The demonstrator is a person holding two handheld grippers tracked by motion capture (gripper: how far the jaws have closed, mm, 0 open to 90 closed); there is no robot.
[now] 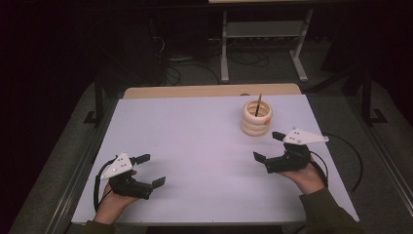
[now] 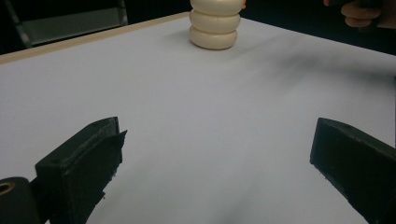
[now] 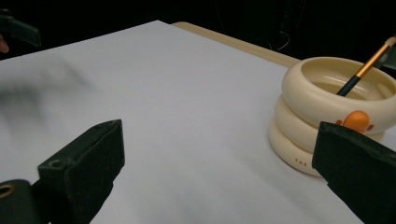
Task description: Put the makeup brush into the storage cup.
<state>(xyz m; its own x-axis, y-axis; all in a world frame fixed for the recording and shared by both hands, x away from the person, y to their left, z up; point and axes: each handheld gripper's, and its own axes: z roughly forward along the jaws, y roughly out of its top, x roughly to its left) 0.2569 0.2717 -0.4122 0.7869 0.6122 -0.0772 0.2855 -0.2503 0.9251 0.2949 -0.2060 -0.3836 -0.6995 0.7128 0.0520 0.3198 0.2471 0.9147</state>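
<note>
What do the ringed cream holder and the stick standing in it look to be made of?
Ringed cream holder: probably moulded plastic or glazed ceramic; smooth, softly glossy, with an orange badge. The stick: a thin dark shaft with a copper-coloured metallic band, likely a brush or pencil; its tip is hidden.

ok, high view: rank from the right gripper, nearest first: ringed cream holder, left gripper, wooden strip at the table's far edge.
1. Ringed cream holder: just beyond the right gripper, slightly toward the table's middle, with a dark brush standing in it.
2. Wooden strip: along the table's far edge, behind the holder.
3. Left gripper: across the white table, at the near left.
</note>
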